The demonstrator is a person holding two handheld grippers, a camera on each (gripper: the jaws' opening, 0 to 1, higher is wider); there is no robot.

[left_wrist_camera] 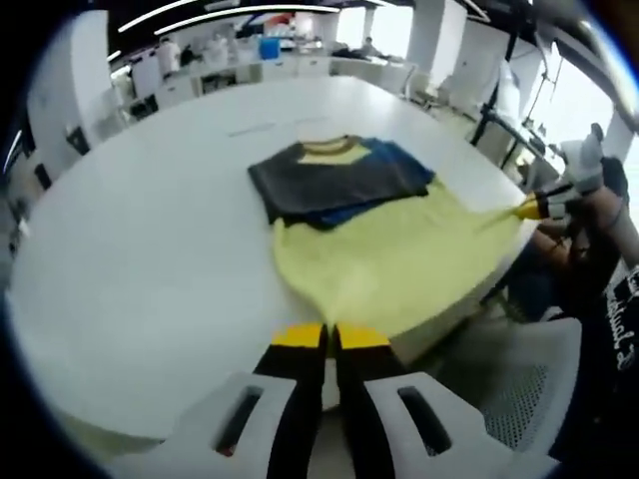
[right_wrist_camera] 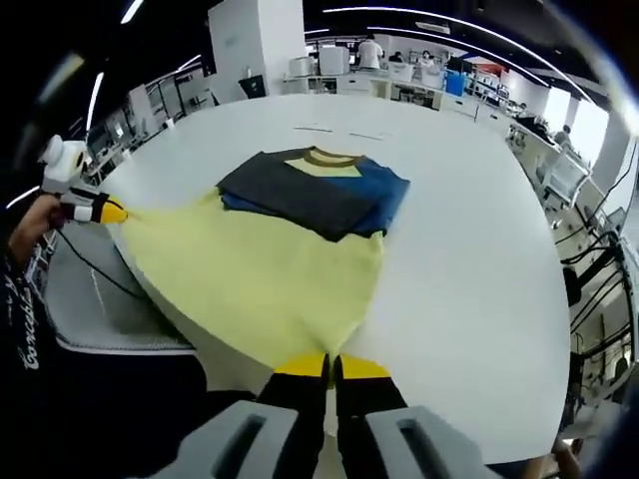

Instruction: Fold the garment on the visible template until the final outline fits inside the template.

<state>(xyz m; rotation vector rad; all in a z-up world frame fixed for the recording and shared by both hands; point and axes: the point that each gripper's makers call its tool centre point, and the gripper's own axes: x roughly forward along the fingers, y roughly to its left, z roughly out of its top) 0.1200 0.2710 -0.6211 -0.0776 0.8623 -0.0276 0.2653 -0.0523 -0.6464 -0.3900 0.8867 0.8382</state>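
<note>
— What carries everything?

— A big white table (left_wrist_camera: 150, 239), rounded at its edges.

— What lies on it?

— A garment (left_wrist_camera: 384, 254), spread flat. Its yellow body reaches the near edge and hangs a little over it. The far part is folded: grey and blue sleeves lie across the chest, just below the collar.

— Anything farther back?

— Faint marks (right_wrist_camera: 334, 131) on the tabletop, beyond the collar; what they are is unclear.

Count, both views agree: one garment (left_wrist_camera: 384, 244) (right_wrist_camera: 265, 261), yellow body, with dark grey and blue parts folded over it at 12 o'clock. One white table (left_wrist_camera: 150, 249) (right_wrist_camera: 469, 259). Two grippers: left gripper (left_wrist_camera: 330, 337) (right_wrist_camera: 108, 211), right gripper (right_wrist_camera: 330, 366) (left_wrist_camera: 531, 208). Chairs: one white mesh chair (left_wrist_camera: 519, 389) at 4 o'clock, left gripper view.
</note>
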